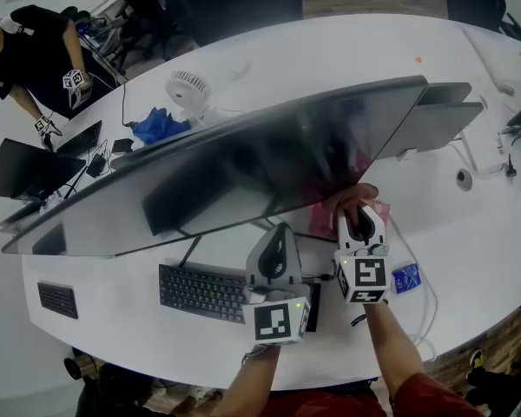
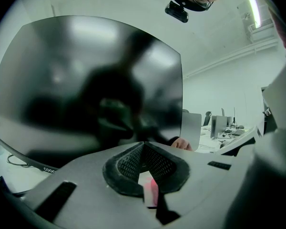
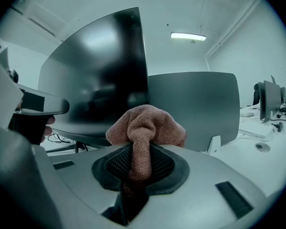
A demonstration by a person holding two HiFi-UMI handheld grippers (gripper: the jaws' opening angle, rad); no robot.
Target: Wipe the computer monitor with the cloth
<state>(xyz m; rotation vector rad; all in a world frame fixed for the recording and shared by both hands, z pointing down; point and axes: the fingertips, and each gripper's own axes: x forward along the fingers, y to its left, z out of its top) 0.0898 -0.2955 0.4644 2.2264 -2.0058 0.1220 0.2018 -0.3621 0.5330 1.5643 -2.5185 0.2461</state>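
A wide curved monitor (image 1: 243,159) stands across the white desk (image 1: 469,224), its screen dark (image 2: 86,89) (image 3: 105,75). My right gripper (image 3: 140,151) is shut on a pink-brown cloth (image 3: 145,125) that bunches above the jaws. It sits just in front of the screen's lower right part. In the head view the right gripper (image 1: 358,220) is under the monitor's lower edge, with a bit of pink cloth (image 1: 380,208) beside it. My left gripper (image 1: 278,237) (image 2: 143,163) is shut with nothing in it, close to the left of the right one.
A black keyboard (image 1: 204,292) lies below the monitor, left of the grippers. A second grey monitor (image 1: 434,120) (image 3: 195,109) stands behind at right. A white fan (image 1: 188,89) and blue cloth (image 1: 156,127) sit behind the screen. A person (image 1: 35,50) works at far left.
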